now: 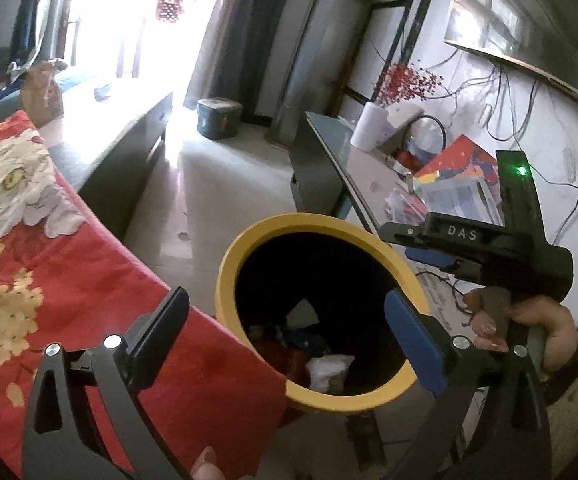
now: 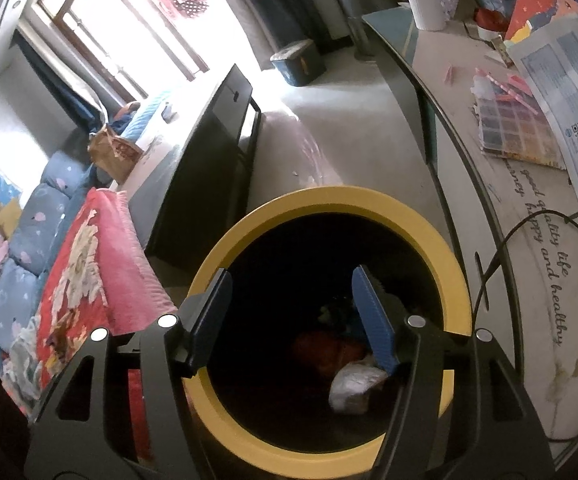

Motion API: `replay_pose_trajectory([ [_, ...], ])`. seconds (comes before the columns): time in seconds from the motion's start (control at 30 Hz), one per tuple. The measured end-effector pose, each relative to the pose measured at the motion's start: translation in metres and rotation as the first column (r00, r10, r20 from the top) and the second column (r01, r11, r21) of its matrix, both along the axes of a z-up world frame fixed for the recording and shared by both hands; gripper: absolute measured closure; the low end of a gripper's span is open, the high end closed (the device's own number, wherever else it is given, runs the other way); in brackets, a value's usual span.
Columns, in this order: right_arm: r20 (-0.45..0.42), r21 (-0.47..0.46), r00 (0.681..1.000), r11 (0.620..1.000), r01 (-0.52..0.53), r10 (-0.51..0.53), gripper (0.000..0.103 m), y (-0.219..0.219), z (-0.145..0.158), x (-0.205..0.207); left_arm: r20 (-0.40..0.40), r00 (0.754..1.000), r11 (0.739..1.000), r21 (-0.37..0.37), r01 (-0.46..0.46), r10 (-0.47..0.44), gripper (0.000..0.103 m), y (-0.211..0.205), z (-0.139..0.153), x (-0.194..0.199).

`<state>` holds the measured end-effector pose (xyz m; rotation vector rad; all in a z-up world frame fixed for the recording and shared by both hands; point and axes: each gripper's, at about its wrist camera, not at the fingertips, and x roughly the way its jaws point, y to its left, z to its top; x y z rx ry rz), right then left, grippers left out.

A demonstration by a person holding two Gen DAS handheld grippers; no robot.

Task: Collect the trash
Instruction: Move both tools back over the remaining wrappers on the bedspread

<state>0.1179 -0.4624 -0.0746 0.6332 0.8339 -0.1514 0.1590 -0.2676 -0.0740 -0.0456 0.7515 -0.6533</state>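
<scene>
Yellow trash bin [image 2: 455, 264], crumpled white trash [image 2: 355, 386] inside, both hand-held grippers empty above

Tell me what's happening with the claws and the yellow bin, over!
Left claw open, empty, above the yellow bin. Right claw open, empty, over the bin mouth. White crumpled trash lying inside the bin. Nothing in the way.

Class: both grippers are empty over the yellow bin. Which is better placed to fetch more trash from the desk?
Probably the right gripper: the cluttered desk lies on its side of the yellow bin; the left gripper is beside the red blanket.
</scene>
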Motion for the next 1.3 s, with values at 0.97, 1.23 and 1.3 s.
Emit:
replay_pose_trajectory([
  [0.97,0.103,-0.121,0.976,0.976,-0.181,0.194,0.042,0.077,0.051,-0.001,0.156,0.965,0.977,-0.014,-0.213,0.212,0.008,0.092,0.05,-0.021],
  [1.23,0.117,-0.159,0.947,0.947,-0.278,0.298,0.042,0.117,0.064,0.0,0.166,0.941,0.956,-0.03,-0.293,0.294,0.008,0.131,0.056,-0.026],
  [1.3,0.12,-0.168,0.939,0.938,-0.302,0.324,0.042,0.127,0.067,0.001,0.169,0.934,0.949,-0.028,-0.315,0.315,0.008,0.141,0.057,-0.028],
])
